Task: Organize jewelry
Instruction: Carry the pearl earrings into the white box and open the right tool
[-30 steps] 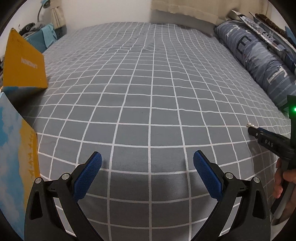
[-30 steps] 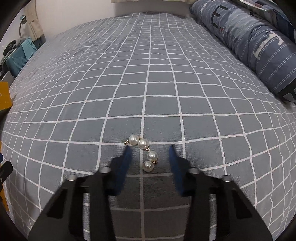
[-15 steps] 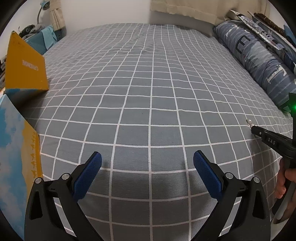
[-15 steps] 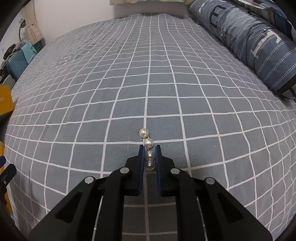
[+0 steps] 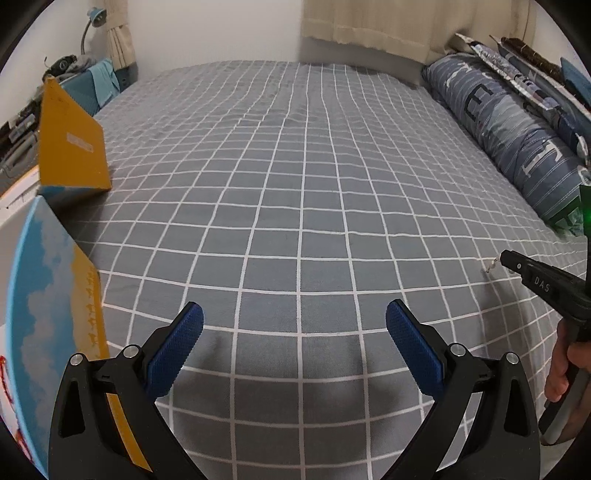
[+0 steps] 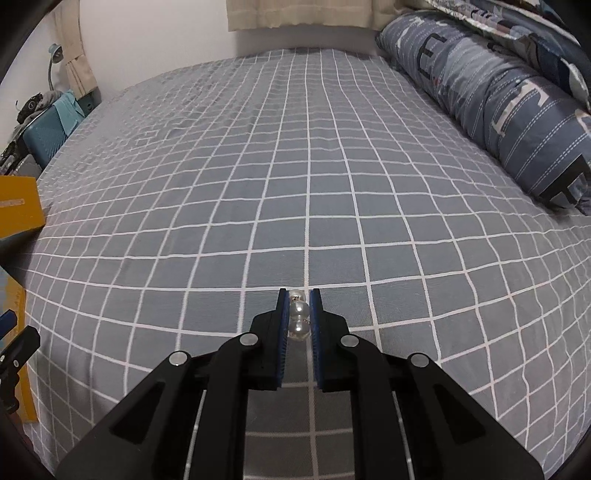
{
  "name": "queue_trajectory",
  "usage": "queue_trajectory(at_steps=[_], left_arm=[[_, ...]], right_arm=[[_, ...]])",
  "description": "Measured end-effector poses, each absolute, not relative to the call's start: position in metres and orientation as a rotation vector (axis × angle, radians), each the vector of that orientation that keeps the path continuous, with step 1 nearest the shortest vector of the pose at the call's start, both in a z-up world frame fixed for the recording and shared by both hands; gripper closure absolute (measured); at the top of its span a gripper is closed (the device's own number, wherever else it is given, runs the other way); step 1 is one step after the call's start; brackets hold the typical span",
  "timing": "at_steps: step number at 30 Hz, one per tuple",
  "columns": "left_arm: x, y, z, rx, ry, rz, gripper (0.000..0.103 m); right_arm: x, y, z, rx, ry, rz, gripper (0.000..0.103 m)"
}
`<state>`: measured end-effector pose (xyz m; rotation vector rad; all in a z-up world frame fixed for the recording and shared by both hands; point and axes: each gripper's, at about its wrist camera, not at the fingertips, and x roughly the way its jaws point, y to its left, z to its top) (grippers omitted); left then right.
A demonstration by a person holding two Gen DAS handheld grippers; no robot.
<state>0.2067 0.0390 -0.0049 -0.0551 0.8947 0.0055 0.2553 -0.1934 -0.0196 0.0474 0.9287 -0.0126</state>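
Pearl strand, lower centre of frame above the checked bed: light, limp, slippery beads being pinched crosswise by the right gripper, likeliest to swing; left gripper gaping empty.

I'm working in a home bedroom: a bed under a grey, white-gridded cotton bedspread, a long blue striped fabric bolster pillow alongside, cream fabric curtains behind.
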Motion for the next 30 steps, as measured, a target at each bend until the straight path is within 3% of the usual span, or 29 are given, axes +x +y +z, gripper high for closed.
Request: queue_trajectory(at_steps=[18, 30], left_arm=[[0.139, 0.081, 0.073, -0.102, 0.786, 0.069, 0.006], [0.085, 0.186, 0.104, -0.167, 0.757, 0.241, 0.006]], right_arm=[[0.194, -0.126, 0.066, 0.016, 0.816, 0.075, 0.092], [0.150, 0.020, 0.101, -0.001, 0.784, 0.285, 0.092]])
